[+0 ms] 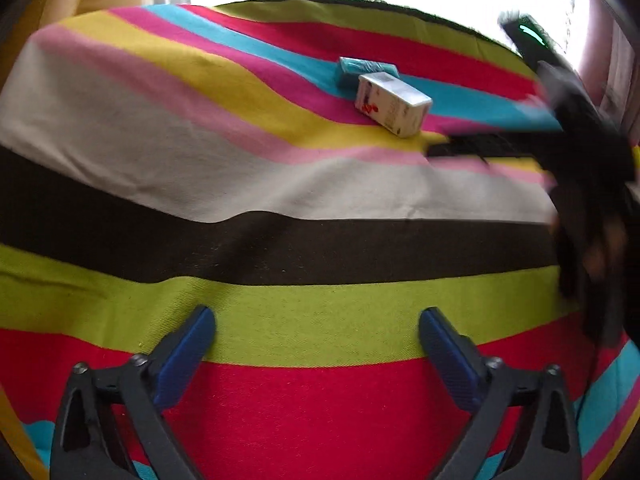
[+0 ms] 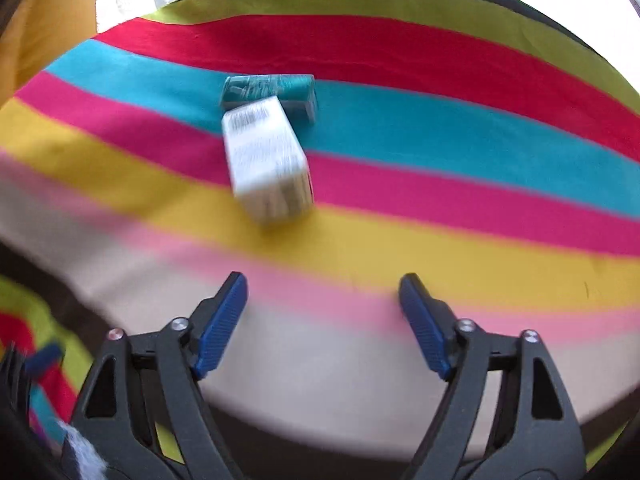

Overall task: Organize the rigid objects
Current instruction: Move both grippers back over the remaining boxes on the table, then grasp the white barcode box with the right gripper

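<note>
A white carton box [image 1: 394,103] lies on the striped cloth, its far end against a teal box [image 1: 366,68]. Both show in the right wrist view: the white box [image 2: 268,160] in front of the teal box [image 2: 270,88]. My left gripper [image 1: 318,320] is open and empty, well short of the boxes, over the lime stripe. My right gripper [image 2: 323,286] is open and empty, a short way in front of the white box. In the left wrist view the right gripper [image 1: 452,148] is a blurred dark shape just right of the white box.
The striped cloth [image 1: 240,184] covers the whole surface. Its far edge meets a bright window. A yellow curtain [image 2: 44,24] hangs at the far left. The left gripper's blue fingertip [image 2: 46,354] shows at the lower left of the right wrist view.
</note>
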The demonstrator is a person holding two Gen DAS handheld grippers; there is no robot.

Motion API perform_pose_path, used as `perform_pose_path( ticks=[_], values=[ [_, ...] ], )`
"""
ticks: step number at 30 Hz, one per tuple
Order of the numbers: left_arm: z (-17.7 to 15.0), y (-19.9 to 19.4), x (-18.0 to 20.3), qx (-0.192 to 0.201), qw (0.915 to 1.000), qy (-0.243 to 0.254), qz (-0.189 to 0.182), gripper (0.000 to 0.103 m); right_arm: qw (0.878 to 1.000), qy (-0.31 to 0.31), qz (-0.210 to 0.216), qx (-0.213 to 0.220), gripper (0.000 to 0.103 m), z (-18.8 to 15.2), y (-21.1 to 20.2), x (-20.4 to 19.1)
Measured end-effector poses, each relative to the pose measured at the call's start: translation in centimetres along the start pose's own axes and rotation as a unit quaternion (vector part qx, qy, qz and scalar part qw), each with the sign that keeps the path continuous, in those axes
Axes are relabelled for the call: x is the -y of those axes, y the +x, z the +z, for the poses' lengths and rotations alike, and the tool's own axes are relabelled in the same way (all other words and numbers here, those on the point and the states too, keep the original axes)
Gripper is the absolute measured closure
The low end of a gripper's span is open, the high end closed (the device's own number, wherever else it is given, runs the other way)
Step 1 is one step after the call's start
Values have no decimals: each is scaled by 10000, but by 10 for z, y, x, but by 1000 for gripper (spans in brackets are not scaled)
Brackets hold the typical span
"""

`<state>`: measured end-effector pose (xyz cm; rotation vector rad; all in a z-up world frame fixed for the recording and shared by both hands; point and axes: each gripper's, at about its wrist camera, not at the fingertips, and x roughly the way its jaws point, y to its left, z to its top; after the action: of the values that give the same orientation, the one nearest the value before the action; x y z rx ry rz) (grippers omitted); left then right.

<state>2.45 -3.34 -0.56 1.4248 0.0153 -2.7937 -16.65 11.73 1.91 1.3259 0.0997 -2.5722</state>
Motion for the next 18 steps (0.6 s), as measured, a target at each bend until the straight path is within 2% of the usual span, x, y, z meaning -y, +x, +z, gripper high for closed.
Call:
perform_pose_path(
  ticks=[4,8,10,11,12,13,16,18],
  values=[
    [-2,-2,-4,-2,10000,-23,-10,0,10000,-69,-21,-23,18,33,27,-11],
    [-3,-4,-6,-2,10000,-25,-11,0,9995,-292,-107,-71,9,49,44,-20],
    [-3,-4,-6,-2,10000,-23,-11,0,9990,-433,-109,-56,8,50,48,-24],
    [-3,-4,-6,-2,10000,-22,-11,0,9987,-499,-48,-43,15,50,47,-25],
    [-3,-4,-6,-3,10000,-20,-11,0,9981,-610,49,76,49,47,42,-27],
    [-3,-3,-6,-3,10000,-19,-14,0,9969,-753,140,198,58,44,36,-30],
    [-3,-3,-7,-3,10000,-16,-12,0,9956,-900,261,54,60,27,18,-30],
    [-2,-3,-7,-4,10000,-11,-14,0,9939,-1096,43,83,60,6,-1,-28]
  ],
)
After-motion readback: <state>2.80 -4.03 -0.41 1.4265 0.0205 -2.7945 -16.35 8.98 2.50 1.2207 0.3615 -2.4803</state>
